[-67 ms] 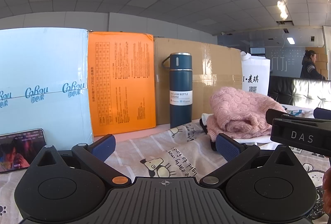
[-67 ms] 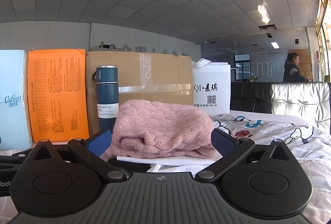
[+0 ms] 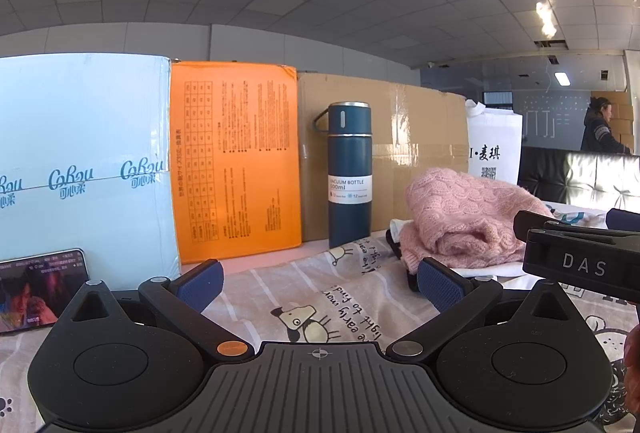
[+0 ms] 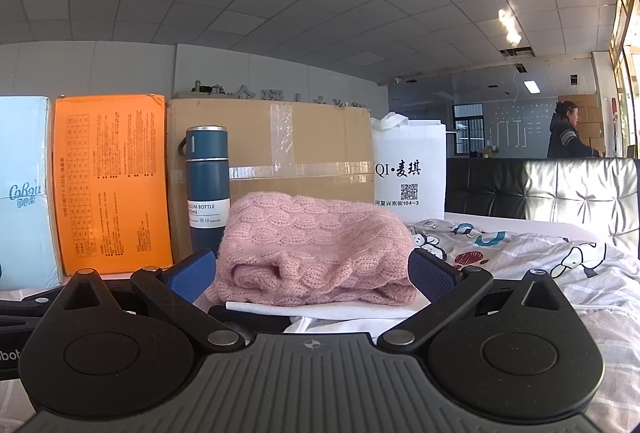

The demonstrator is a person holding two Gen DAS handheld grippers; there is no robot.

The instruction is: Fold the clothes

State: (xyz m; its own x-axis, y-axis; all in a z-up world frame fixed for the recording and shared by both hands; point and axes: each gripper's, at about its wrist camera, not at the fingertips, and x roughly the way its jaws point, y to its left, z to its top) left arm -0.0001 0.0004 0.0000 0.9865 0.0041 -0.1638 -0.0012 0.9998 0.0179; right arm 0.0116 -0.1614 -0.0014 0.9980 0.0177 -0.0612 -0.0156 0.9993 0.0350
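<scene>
A folded pink knit sweater (image 4: 316,249) lies on top of a stack of folded white and black clothes (image 4: 320,311) on the cartoon-print bedsheet (image 3: 320,289). My right gripper (image 4: 312,273) is open, low and just in front of the stack, with a fingertip at each side of the sweater and nothing held. My left gripper (image 3: 320,283) is open and empty over bare sheet, to the left of the stack. The sweater also shows at the right of the left wrist view (image 3: 460,217), with the right gripper's body (image 3: 580,261) in front of it.
Along the back stand a pale blue box (image 3: 80,161), an orange box (image 3: 236,169), a cardboard box (image 4: 280,153) and a white bag (image 4: 412,173). A blue vacuum bottle (image 3: 350,173) stands before them. A phone (image 3: 40,289) lies at the left. A black headboard (image 4: 560,193) is at the right.
</scene>
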